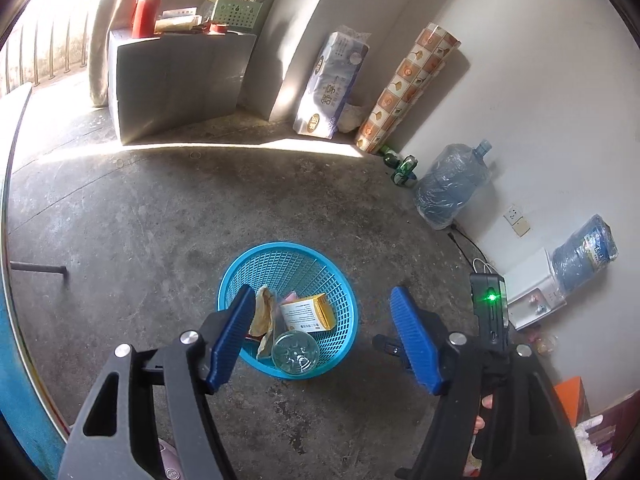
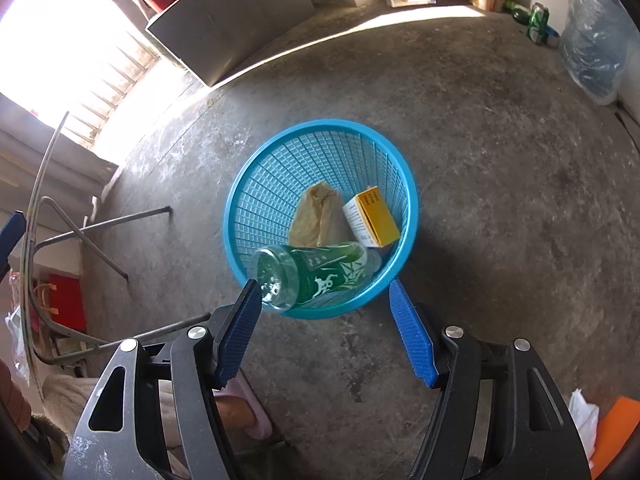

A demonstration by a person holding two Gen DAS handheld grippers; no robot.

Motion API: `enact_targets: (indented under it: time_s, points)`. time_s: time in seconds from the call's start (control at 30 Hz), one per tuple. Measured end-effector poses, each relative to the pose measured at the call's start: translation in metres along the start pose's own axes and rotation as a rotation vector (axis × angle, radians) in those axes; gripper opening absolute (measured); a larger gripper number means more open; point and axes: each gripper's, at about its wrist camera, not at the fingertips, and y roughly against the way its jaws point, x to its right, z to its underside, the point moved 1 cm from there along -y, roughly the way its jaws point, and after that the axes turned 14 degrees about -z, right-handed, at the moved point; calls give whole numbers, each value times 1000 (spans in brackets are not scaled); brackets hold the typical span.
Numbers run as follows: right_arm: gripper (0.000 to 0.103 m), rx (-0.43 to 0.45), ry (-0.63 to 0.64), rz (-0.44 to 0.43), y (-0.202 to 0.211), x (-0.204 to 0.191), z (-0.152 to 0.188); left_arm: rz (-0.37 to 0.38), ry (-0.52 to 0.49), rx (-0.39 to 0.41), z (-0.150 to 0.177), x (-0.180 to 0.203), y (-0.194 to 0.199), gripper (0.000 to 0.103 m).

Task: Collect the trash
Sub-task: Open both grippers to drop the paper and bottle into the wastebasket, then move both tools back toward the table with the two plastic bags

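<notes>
A blue mesh basket [image 2: 256,184] stands upright on a bare concrete floor [image 2: 500,208]. Inside it lie three items: a green-labelled clear bottle [image 2: 316,276], tilted with its base resting on the near rim; a yellow-and-white carton [image 2: 372,216] against the right wall; and a crumpled tan wrapper [image 2: 316,216] between carton and left wall. In the left wrist view the same basket [image 1: 304,256] holds the bottle [image 1: 296,352] seen base-on, the carton [image 1: 308,312] and the wrapper [image 1: 262,312].

The right gripper [image 2: 324,304] hangs above the near rim with its blue pads spread apart; nothing is clamped, though the left pad sits just beside the bottle's base. The left gripper [image 1: 320,312] likewise stands with pads apart and empty, over the basket. Part of the other tool, with a green light, and a person's fingers [image 1: 486,402] appear at its right.

Farther out: a grey box [image 1: 172,80] bearing a red flask [image 1: 145,12], a pack of tissue rolls [image 1: 328,88], a patterned roll [image 1: 404,88], green cans [image 1: 404,168], and two water jugs [image 1: 452,184] along the white wall. A slippered foot [image 2: 244,416] shows at lower left in the right wrist view.
</notes>
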Motion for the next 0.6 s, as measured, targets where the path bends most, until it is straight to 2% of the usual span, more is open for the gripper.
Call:
enact_targets:
  time_s: [0.27,0.6]
  points:
    - [71,75,-2,-30,43,-18,27,21,-40,101,5,8,66,74]
    - [85,172,104,10,82,-65,62,-41,-17,171,33,-22,140,82]
